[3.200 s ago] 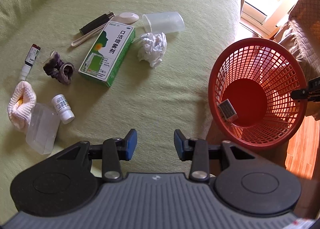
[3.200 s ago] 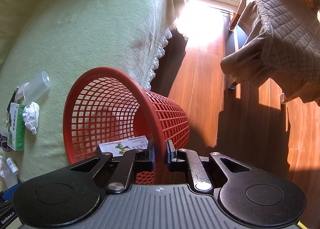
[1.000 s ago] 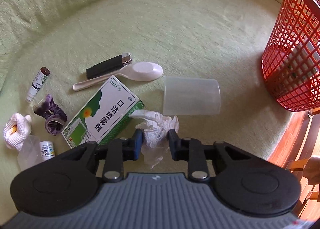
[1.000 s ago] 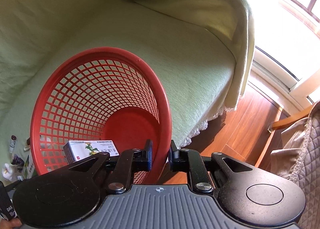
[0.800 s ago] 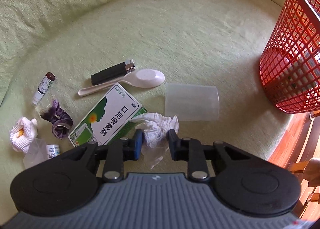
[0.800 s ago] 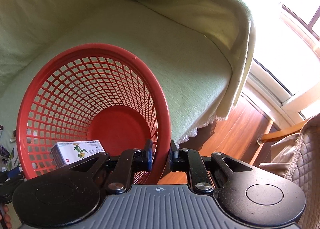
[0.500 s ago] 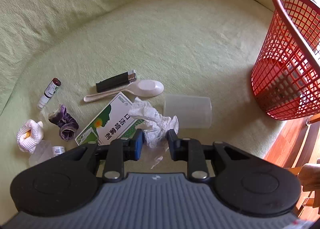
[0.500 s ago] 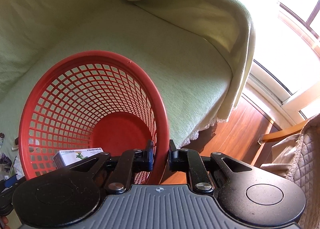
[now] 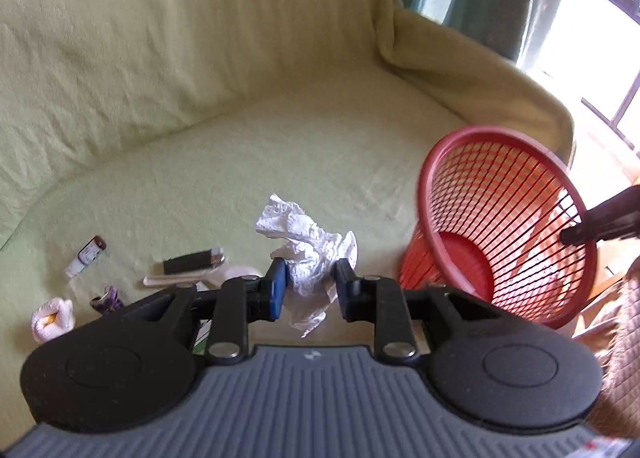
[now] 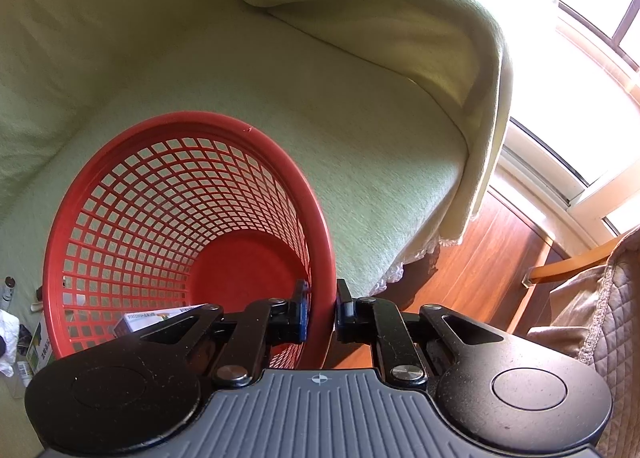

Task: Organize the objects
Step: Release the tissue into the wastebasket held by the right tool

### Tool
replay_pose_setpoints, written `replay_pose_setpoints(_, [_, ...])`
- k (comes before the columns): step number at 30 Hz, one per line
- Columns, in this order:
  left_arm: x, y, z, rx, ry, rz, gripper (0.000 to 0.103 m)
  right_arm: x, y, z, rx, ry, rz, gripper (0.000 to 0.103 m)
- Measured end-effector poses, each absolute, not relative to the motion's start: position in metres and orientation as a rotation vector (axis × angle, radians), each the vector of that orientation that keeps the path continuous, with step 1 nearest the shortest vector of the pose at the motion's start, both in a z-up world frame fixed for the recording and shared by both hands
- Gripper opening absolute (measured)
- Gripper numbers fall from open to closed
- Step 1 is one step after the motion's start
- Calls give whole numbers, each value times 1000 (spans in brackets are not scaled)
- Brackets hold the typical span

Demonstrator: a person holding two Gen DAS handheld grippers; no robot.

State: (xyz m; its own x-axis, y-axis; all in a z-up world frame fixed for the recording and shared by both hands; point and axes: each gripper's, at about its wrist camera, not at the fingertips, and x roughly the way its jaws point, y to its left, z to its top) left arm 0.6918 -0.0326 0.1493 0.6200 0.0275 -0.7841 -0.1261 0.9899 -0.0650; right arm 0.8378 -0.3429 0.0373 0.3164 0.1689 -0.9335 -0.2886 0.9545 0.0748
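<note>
My left gripper [image 9: 309, 281] is shut on a crumpled white tissue [image 9: 308, 242] and holds it up above the green sofa seat. The red mesh basket [image 9: 500, 226] is tilted toward it on the right. My right gripper [image 10: 320, 310] is shut on the red basket's rim [image 10: 320, 258] and holds the basket tipped over the sofa edge. A small white box [image 10: 156, 318] lies inside the basket. The right gripper's black tip [image 9: 600, 222] shows at the basket's far rim in the left wrist view.
On the sofa at the left lie a black lighter [image 9: 192, 260], a white spoon [image 9: 188, 279], a small vial [image 9: 86, 256], a purple scrunchie [image 9: 106, 300] and a pink-white cloth [image 9: 52, 318]. A green box [image 10: 40, 346] shows behind the basket. Wooden floor [image 10: 480, 270] and a quilted chair [image 10: 600, 318] lie to the right.
My left gripper closed on the tissue, lifted it off the sofa and swung toward the basket. My right gripper raised and tilted the basket onto the sofa edge.
</note>
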Motion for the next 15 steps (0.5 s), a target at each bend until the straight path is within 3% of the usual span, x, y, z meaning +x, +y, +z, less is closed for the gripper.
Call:
replay_pose_setpoints(6, [713,-79,195,-156,791,-135,25,833,-338,41,-100,1207,312,9])
replay_pose_setpoints(7, [718,-86,196,-155,790,-171,33,832,-338,42,-100,1206,313,9])
replay_pose_setpoints(8, [722,-92,195,-148,792,-173,34,832,-339,42,-97,1206,313,9])
replay_pose_setpoints(15, [743,-106,174,-136,887,-155,36,832,-340,41,-87,1208,319,9])
